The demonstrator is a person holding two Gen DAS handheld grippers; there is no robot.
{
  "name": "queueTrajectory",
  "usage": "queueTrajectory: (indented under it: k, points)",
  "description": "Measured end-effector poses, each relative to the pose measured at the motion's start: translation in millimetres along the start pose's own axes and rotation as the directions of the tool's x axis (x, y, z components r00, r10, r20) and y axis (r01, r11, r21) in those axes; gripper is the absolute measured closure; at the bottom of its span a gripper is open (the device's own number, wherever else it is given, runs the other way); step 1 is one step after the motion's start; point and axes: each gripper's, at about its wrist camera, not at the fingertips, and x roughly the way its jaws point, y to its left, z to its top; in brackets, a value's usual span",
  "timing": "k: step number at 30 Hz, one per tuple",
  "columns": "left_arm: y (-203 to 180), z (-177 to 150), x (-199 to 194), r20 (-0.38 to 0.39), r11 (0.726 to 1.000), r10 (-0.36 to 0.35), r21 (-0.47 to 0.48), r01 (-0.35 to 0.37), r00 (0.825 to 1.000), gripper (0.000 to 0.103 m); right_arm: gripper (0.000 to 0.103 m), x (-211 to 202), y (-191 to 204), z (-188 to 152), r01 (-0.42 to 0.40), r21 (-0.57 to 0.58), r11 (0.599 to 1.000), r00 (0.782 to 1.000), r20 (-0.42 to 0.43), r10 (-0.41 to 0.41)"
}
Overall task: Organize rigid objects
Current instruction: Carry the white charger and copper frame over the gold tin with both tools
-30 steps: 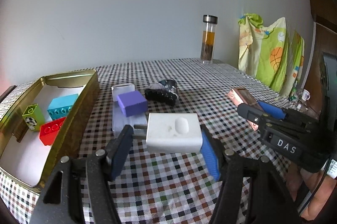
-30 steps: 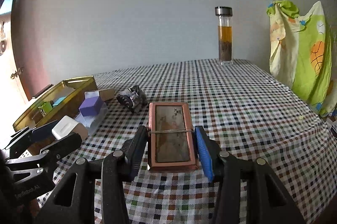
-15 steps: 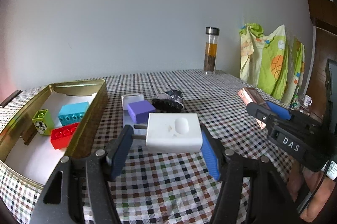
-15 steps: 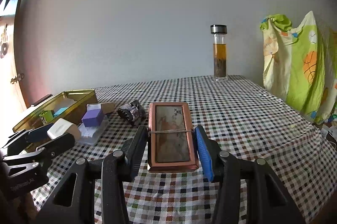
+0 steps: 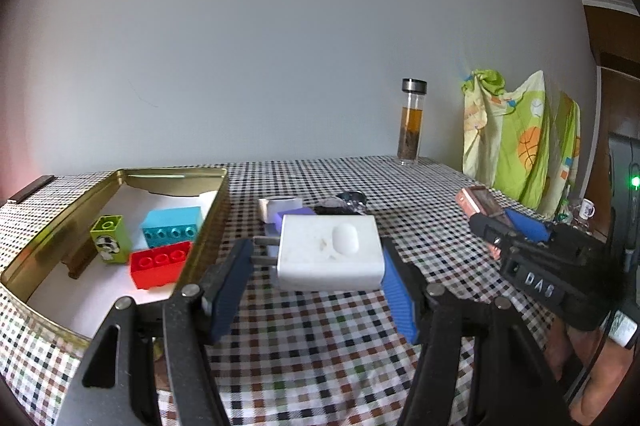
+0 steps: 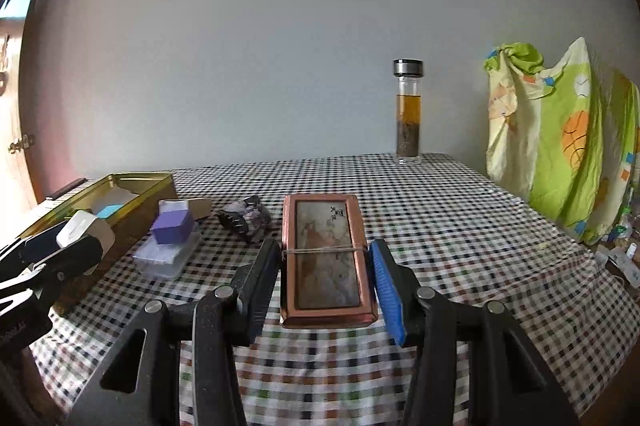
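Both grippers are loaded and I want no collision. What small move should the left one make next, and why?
Probably carry the white charger, clamped in the left gripper, leftward over the gold tin. The tin already holds three toy bricks with bare floor nearby, and that path leads away from the right gripper.

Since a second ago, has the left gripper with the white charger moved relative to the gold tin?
Yes. In the right wrist view the left gripper with the white charger now overlaps the gold tin's near wall; earlier it sat nearer the camera, short of it.
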Motion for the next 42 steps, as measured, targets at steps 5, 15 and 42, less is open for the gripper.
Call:
queueTrajectory:
  k: [5,15,42]
  points:
    - [11,-1,-7,0.015,1.0,0.011,-0.013,-0.01,1.0,0.04,0.054,1,30,-2,-0.043,-0.042,0.998,0.999,-0.01,0.043]
    - [36,-4,-17,0.032,0.998,0.043,-0.049,-0.041,0.999,0.04,0.054,3,63,-4,-0.107,-0.066,0.992,0.994,-0.029,0.105]
    - [91,-5,-34,0.073,0.988,0.126,-0.104,-0.118,0.989,0.04,0.054,10,119,0,-0.194,-0.125,0.973,0.981,-0.043,0.19]
